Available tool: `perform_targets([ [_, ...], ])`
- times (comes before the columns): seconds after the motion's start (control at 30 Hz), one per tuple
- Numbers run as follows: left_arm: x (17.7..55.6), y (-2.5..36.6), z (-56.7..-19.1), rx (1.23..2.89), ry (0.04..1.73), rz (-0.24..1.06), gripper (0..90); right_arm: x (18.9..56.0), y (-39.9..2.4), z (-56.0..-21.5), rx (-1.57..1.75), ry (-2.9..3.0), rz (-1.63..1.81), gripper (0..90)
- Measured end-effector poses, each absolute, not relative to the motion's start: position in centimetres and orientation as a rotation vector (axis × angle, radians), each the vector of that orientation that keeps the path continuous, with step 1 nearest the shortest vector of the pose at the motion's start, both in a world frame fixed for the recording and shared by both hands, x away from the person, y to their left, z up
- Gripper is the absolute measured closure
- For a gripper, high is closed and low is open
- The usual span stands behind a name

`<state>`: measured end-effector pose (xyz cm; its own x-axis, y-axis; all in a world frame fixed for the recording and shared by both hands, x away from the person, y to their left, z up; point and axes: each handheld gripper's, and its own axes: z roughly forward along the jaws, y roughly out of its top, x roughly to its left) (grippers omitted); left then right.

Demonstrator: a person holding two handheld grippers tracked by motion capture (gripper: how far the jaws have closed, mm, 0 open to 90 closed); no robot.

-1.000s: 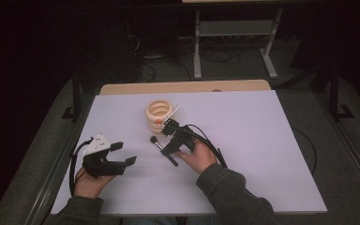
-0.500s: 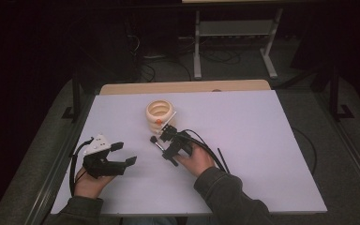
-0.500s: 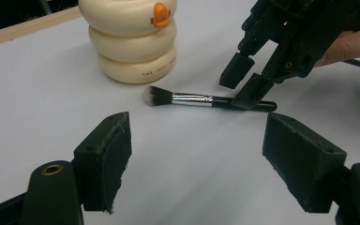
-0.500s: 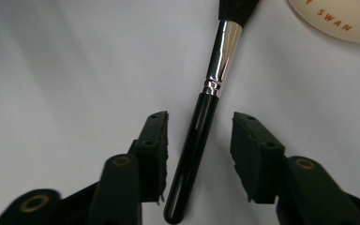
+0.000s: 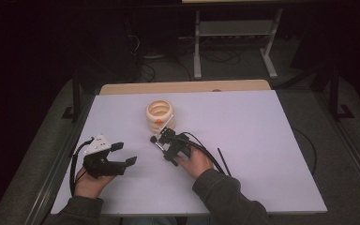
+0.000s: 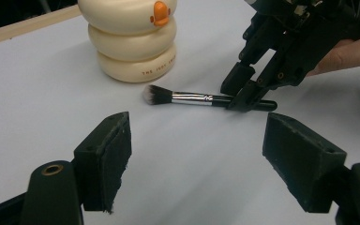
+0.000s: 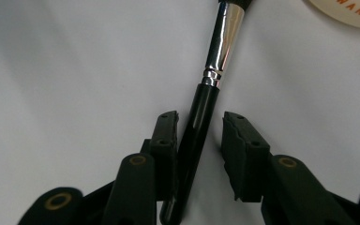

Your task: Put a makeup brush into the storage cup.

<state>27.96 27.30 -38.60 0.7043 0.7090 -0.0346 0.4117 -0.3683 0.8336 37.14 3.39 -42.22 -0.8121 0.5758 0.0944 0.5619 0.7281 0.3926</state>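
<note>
One makeup brush (image 6: 208, 99) lies flat on the white table (image 5: 272, 154), its bristle head pointing toward the cream stacked-ring holder (image 5: 160, 114) and stopping just short of that holder's base, its black handle running away from it. The right gripper (image 5: 168, 146) is lowered over the handle with a jaw on each side. In the right gripper view the brush (image 7: 209, 112) rests against the left pad while a narrow gap remains between it and the right pad, so the jaws, which have just been closing, straddle the handle without yet pinching it. The left gripper (image 5: 120, 156) sits well apart, nearer the table's left edge, with its jaws spread wide and nothing between them; in the left gripper view they frame bare tabletop short of the brush. Open room is ample: the whole right half of the table is bare out to its right edge, and a broad strip lies free between the holder and the wooden back edge (image 5: 183, 87). The tightest spot is between the brush head and the holder, where there is little clearance. On the near side, both forearms cross the front edge. By count there are one brush, one holder made of three stacked rings with one small orange knob (image 6: 160, 12) on the top ring, two grippers, and one table.
</note>
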Motion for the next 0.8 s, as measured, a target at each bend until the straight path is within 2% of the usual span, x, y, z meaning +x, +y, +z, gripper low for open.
perform_targets([
  [0.13, 28.0, 27.3, -38.6, 2.010, 0.856, 0.417, 23.8, 36.6, 3.6, -42.3, 0.901, 2.856, 0.605, 69.9],
  [0.27, 27.9, 27.2, -38.5, 2.009, 0.848, 0.425, 23.8, 36.1, 4.1, -42.3, 0.882, 2.836, 0.575, 78.3],
  [0.8, 28.0, 27.3, -38.7, 2.012, 0.858, 0.413, 24.0, 37.0, 3.1, -41.9, 0.853, 2.917, 0.639, 78.8],
])
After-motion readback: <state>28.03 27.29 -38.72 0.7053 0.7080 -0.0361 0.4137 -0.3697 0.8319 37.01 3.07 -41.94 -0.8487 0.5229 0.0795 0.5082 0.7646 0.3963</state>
